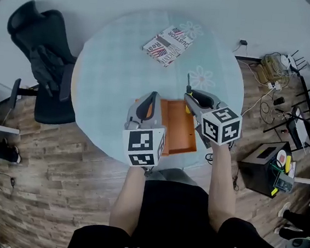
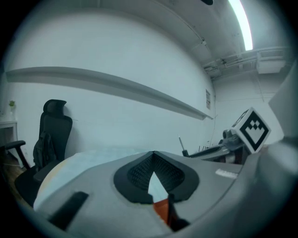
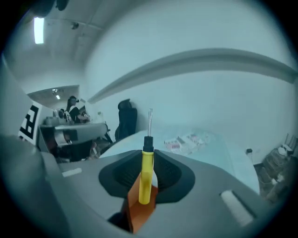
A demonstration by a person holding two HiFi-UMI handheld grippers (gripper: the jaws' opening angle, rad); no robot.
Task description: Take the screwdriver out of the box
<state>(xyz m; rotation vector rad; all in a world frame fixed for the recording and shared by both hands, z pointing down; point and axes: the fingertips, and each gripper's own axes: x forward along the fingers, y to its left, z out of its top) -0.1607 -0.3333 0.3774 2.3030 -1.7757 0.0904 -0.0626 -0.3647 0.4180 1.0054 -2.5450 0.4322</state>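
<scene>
My right gripper (image 1: 189,98) (image 3: 149,151) is raised above the table and shut on the yellow handle of the screwdriver (image 3: 146,173). Its black collar and thin metal shaft (image 1: 188,83) stick out past the fingertips. The orange box (image 1: 176,129) lies open on the round table, below and between both grippers; a slice of the box (image 3: 138,211) shows under the right jaws. My left gripper (image 1: 152,96) (image 2: 153,153) hovers at the box's left side, its pads meeting at the tips with nothing seen between them. The orange box (image 2: 161,210) shows through the gap below.
A round table with a pale flowered cloth (image 1: 111,72) carries a printed booklet (image 1: 169,44) at its far side. A black office chair (image 1: 45,65) stands at the left. On the wooden floor to the right are a black case (image 1: 263,168) and tangled cables (image 1: 273,72).
</scene>
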